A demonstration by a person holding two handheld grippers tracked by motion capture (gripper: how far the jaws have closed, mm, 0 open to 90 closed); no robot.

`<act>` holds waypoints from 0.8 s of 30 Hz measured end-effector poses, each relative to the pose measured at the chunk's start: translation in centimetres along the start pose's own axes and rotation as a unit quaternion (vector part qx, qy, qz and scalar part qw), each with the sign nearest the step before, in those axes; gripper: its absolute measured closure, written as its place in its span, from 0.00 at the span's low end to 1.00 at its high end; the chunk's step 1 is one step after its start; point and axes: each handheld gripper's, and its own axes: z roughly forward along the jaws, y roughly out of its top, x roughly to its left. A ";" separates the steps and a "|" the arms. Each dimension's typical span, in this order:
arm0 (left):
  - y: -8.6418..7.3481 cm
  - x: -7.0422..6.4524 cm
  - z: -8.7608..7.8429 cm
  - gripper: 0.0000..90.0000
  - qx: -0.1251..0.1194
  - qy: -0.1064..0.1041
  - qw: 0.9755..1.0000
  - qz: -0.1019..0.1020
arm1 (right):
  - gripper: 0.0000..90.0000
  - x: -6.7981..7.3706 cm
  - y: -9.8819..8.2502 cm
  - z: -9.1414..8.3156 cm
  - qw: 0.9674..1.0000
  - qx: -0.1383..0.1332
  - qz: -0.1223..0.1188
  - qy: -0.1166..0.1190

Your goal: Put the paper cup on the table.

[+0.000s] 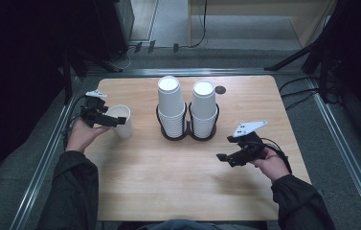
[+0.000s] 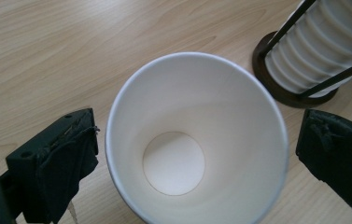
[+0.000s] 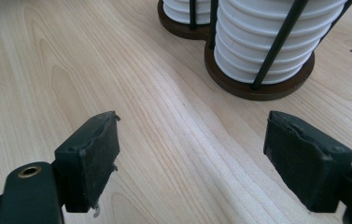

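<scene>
Cup position: single paper cup (image 1: pixel 120 120) upright on the table (image 1: pixel 178 191), between the jaws of the left gripper (image 1: pixel 113 120), well apart from the right gripper (image 1: pixel 227 157).
Left gripper state: spread wide; in the left gripper view both pads (image 2: pixel 66 163) clear of the cup (image 2: pixel 197 140), a sliver of wood visible on each side, so nothing pinched.
Right gripper state: spread too, nothing between the jaws in the right gripper view (image 3: pixel 190 163); bare table ahead, the holder (image 3: pixel 257 88) farther off beyond the tips.
Holder: dark two-ring stand (image 1: pixel 187 134) with two stacks of cups (image 1: pixel 171 108), rims down, off to the far side of the left gripper's reach.
Done so far: by the look of it, one cup already taken from a stack, turned mouth up and set down on its own beside the stand; grip let go.
Left to do: probably drawing the left gripper back clear of the rim; whether more cups are to follow, cannot tell.
Cup axis: long axis vertical, roughly along the left gripper's line of sight.
Cup pointing: mouth up toward the left gripper's camera, narrow base down on the wood, inside empty.
Risk: wide rim close to both pads, easily tipped by a sideways pull.
</scene>
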 end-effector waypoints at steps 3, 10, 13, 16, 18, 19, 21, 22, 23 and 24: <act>0.2 0.0 -0.7 0.00 -0.004 0.003 1.000 -0.006 | 0.20 0.0 0.0 0.0 1.000 -0.001 0.002 0.000; 0.8 -0.9 -2.2 0.00 -0.001 -0.012 1.000 0.003 | 0.20 -0.2 0.0 -0.1 1.000 -0.003 0.002 -0.001; 1.1 -1.2 -2.5 0.00 -0.008 -0.028 1.000 0.001 | 0.20 -0.2 -0.1 -0.2 1.000 -0.002 0.003 -0.002; 1.2 -1.6 -2.6 0.00 0.000 -0.032 0.999 0.007 | 0.20 -0.3 -0.1 -0.3 1.000 -0.004 0.004 -0.003; 1.4 -1.9 -2.5 0.00 0.001 -0.036 0.999 0.005 | 0.20 -0.3 -0.1 -0.3 1.000 -0.004 0.005 -0.004; 1.4 -2.0 -2.5 0.00 0.003 -0.041 0.999 0.005 | 0.20 -0.3 -0.1 -0.3 1.000 -0.004 0.005 -0.004; 1.5 -2.3 -2.5 0.00 0.005 -0.045 0.999 0.007 | 0.20 -0.3 0.0 -0.3 1.000 -0.005 0.004 -0.004; 1.5 -2.5 -2.4 0.00 0.006 -0.043 0.999 0.010 | 0.20 -0.3 0.0 -0.3 1.000 -0.006 0.004 -0.004; 1.5 -2.6 -2.4 0.00 0.007 -0.042 0.999 0.011 | 0.20 -0.3 0.0 -0.3 1.000 -0.006 0.003 -0.003; 1.6 -2.8 -2.4 0.00 0.008 -0.041 0.999 0.010 | 0.20 -0.3 0.0 -0.3 1.000 -0.006 0.004 -0.004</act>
